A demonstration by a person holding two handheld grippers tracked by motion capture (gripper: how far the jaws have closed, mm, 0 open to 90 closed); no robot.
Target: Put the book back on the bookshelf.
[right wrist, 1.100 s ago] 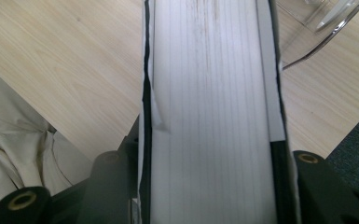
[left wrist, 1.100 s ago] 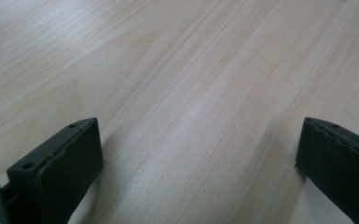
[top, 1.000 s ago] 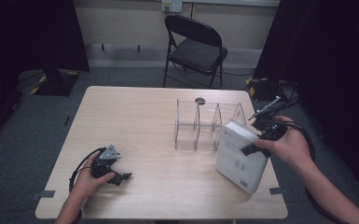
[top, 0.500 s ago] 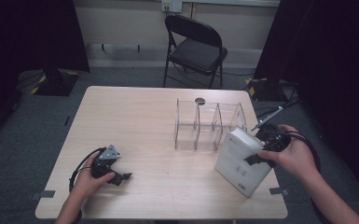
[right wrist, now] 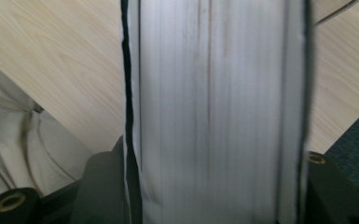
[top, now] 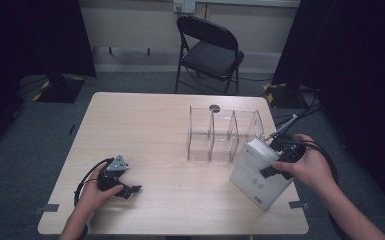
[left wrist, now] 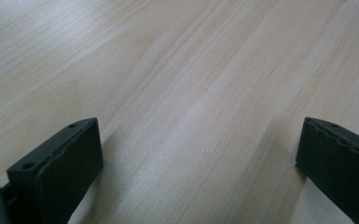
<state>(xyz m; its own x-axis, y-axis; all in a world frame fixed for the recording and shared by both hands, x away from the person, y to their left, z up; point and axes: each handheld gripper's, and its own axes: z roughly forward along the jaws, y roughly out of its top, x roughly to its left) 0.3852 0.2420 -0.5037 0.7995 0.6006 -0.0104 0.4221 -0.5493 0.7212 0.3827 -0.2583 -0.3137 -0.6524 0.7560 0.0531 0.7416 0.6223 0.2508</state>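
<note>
**White book held on edge at the right side of the table**

The right gripper [top: 275, 167] holds a thick white book [top: 256, 172] near the right front corner of the wooden table [top: 155, 130]. In the right gripper view the book's page edge [right wrist: 214, 112] stands between the two black jaws, one jaw at each cover, and the jaws have just been opening a little with the book between them. The pads are close against the covers there, so the grip looks kept. In the high view the book stands tilted on the table, its upper end near the right end of the clear divider rack [top: 225, 135], and its lower corner reaches toward the table's front edge. The person's right hand [top: 307, 167] is wrapped around the gripper behind the book.

The left gripper [top: 125, 187] rests low on the table at the front left, in the person's left hand [top: 97, 190], well apart from the book and the rack. In the left gripper view its jaws stand wide apart, with bare wood [left wrist: 191, 93] between them.

A small dark round thing [top: 214, 107] lies on the table just behind the rack. A black folding chair [top: 207, 52] stands beyond the far edge of the table.
</note>
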